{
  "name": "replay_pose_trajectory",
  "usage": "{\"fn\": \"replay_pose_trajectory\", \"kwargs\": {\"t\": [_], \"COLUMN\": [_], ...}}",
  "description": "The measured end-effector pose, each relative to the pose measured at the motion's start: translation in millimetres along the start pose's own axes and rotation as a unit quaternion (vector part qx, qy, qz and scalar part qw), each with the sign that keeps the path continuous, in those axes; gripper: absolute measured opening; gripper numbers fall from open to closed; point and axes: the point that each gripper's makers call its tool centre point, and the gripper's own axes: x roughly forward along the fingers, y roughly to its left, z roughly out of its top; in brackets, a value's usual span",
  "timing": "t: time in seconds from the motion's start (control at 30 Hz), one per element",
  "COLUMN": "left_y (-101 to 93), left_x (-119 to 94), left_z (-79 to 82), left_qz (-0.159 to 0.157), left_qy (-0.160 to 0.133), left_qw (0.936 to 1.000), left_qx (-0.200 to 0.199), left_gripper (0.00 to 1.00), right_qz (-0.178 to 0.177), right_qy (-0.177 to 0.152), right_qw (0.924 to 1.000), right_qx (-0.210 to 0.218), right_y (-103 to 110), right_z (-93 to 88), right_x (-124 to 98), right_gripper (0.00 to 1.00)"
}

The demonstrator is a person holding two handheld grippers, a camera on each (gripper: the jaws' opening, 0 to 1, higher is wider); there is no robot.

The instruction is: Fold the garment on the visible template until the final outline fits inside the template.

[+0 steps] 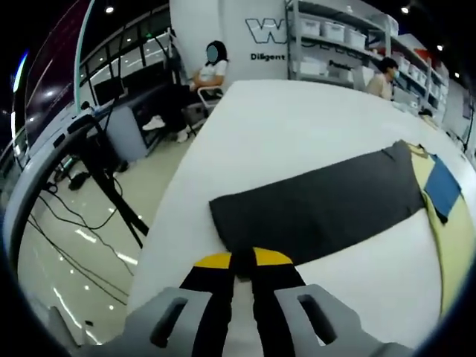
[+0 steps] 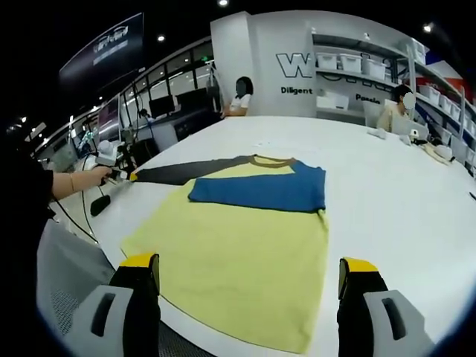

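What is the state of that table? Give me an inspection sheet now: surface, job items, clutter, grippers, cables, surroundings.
Surface: white table, smooth; no template outline can be made out.
Job's things: yellow garment lies flat; its blue sleeve is folded across the chest; its dark grey sleeve is stretched straight out.
Clutter: small pale items at the far table edge, too small to tell.
Grippers: left gripper, jaws shut on the dark grey sleeve's end; right gripper, jaws wide open above the garment's hem.
Cables: black cables on the floor by a tripod.
Surroundings: shelves of white bins; seated people.
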Motion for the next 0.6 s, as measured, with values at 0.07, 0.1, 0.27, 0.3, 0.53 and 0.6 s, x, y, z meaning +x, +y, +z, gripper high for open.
{"fn": "replay_pose_trajectory", "kwargs": {"t": [0.07,0.1,0.27,0.3,0.53,0.6], "left_y": [-0.7,-0.1,-1.9,-4.0,-20.4,-27.2], "left_x": [0.5,0.3,-0.8,-1.3,2.7,0.0], "left_z": [1.1,1.3,2.7,4.9,23.0,29.9], "left_qz": [-0.001,0.002,-0.003,-0.008,-0.037,-0.042], "left_qy": [-0.003,-0.003,-0.001,-0.003,-0.011,-0.017], "left_qw": [1.0000,0.9999,1.0000,1.0000,0.9984,0.9978], "left_qx": [0.008,0.015,0.007,0.005,0.041,0.049], "left_gripper": [0.01,0.01,0.00,0.00,0.00,0.00], "right_qz": [-0.001,-0.001,0.001,0.000,0.001,0.004], "right_qy": [-0.001,-0.002,-0.002,-0.002,0.000,-0.001], "right_qw": [1.0000,1.0000,1.0000,1.0000,1.0000,1.0000], "right_qx": [0.000,0.000,-0.003,-0.004,-0.006,-0.005], "right_y": [-0.3,-0.3,-0.6,-1.5,-1.3,-0.4], "right_z": [1.0,1.5,3.2,2.9,1.1,1.1], "right_x": [-0.2,-0.4,-3.3,-3.5,-2.7,-1.4], "right_gripper": [0.99,0.99,0.99,0.99,0.99,0.99]}}
